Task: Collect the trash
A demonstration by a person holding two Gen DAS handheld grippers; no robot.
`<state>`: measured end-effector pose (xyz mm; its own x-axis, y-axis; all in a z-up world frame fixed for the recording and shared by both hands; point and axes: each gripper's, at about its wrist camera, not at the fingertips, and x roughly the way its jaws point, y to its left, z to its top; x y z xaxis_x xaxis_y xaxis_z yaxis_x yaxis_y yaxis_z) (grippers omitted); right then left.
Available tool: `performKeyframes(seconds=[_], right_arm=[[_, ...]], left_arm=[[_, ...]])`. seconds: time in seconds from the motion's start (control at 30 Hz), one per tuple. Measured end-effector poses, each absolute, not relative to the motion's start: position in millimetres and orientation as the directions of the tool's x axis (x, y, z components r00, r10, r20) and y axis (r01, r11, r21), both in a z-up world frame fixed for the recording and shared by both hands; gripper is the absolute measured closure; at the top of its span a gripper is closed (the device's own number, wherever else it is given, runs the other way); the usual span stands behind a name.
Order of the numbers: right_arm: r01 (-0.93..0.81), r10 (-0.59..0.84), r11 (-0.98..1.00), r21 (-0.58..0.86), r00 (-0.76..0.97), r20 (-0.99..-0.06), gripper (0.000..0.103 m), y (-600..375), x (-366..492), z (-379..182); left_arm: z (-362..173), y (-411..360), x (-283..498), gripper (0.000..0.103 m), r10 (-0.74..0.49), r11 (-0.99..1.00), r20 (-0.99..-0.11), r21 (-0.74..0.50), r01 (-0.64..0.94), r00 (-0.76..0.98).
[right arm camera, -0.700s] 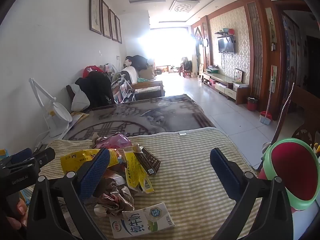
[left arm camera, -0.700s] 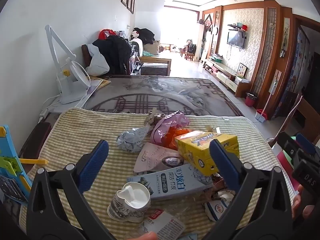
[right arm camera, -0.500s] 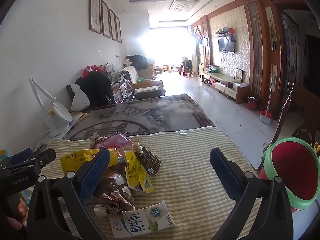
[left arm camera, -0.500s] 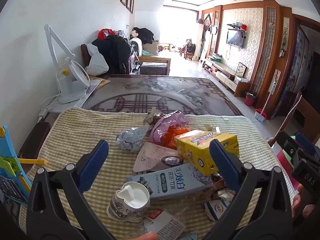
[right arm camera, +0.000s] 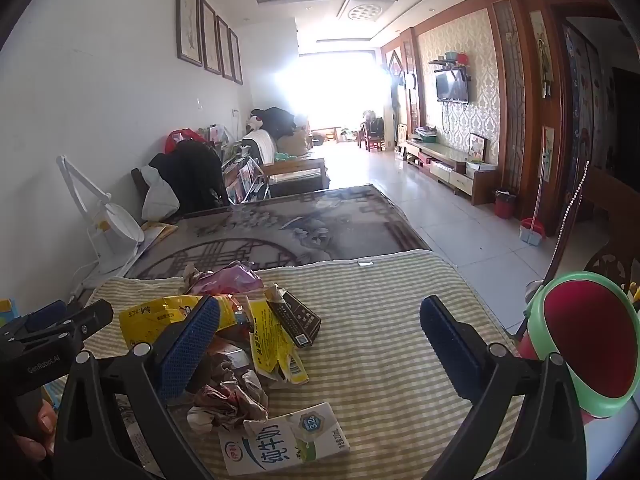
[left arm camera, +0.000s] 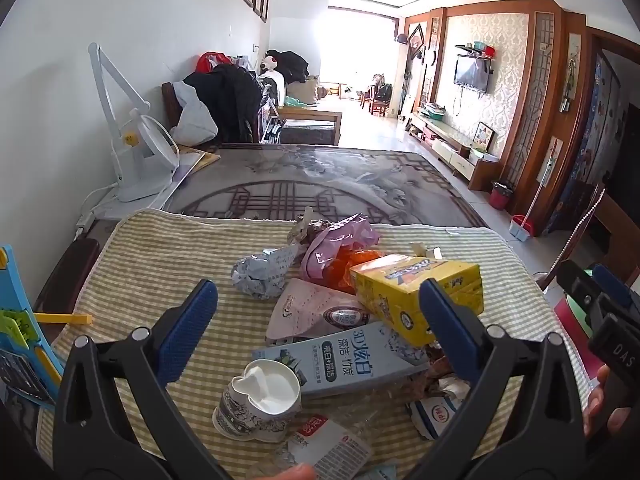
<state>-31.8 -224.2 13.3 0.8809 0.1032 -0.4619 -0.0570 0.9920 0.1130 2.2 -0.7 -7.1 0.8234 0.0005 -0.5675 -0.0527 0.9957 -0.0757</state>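
A pile of trash lies on the yellow striped cloth (left arm camera: 152, 264). In the left wrist view I see a paper cup (left arm camera: 260, 400) on its side, a grey toothpaste box (left arm camera: 340, 356), a yellow box (left arm camera: 416, 288), a crumpled foil wrapper (left arm camera: 264, 272) and a pink bag (left arm camera: 340, 240). My left gripper (left arm camera: 316, 332) is open and empty above the cup and box. In the right wrist view a flattened milk carton (right arm camera: 284, 440), crumpled paper (right arm camera: 232, 396), yellow wrappers (right arm camera: 272, 336) and a dark box (right arm camera: 296, 316) lie at the left. My right gripper (right arm camera: 320, 344) is open and empty above the cloth.
A red bin with a green rim (right arm camera: 584, 348) stands at the table's right edge. A white desk fan and lamp (left arm camera: 136, 152) stand at the far left. Blue and yellow toys (left arm camera: 16, 320) sit at the left edge. The dark patterned tabletop (left arm camera: 320, 184) stretches beyond the cloth.
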Motion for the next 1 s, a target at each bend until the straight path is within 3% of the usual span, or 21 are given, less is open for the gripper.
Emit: performKeyframes(seconds=[1.0], right_arm=[[-0.057,0.103,0.992,0.112,0.877,-0.469,0.007,-227.0,-31.1,5.5]], left_arm=[[-12.0,4.8,4.2,0.004,-0.017,0.994,-0.592,-0.1,-0.052,0.806]])
